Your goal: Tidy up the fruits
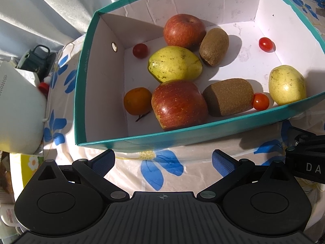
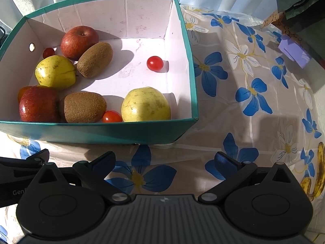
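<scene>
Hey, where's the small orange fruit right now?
The small orange fruit sits inside the teal box, near its left wall in the left wrist view, touching the nearer red apple; the right wrist view mostly hides it behind that apple.

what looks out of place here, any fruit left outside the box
One thing: a spotted, browning banana lies on the floral tablecloth at the right edge of the right wrist view, well outside the teal box where the other fruit sits. Both grippers are open and empty.
</scene>
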A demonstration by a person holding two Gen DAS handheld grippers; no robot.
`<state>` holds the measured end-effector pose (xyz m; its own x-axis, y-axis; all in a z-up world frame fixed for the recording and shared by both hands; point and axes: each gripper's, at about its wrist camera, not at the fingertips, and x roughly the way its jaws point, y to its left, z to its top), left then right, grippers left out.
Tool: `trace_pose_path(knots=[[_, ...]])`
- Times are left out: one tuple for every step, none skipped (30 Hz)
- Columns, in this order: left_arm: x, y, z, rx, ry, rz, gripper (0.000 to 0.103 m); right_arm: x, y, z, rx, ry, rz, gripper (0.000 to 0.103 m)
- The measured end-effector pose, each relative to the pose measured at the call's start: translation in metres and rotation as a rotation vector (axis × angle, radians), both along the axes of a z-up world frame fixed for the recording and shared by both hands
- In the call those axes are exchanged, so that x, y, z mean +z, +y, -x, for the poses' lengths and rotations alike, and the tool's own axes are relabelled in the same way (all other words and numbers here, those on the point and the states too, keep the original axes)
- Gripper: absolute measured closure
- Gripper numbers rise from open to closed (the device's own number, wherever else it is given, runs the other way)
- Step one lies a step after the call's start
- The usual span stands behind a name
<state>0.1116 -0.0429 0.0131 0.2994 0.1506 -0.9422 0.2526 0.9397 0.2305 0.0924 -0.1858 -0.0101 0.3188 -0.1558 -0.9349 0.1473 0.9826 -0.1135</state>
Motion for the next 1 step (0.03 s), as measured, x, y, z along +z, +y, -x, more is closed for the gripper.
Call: trace_pose_path(knots=[[0.0001, 0.0, -0.0001, 0.0, 0.001, 0.0, 0.0, 0.0002, -0.0001, 0.0003, 0.0, -0.001, 0.0, 0.0]])
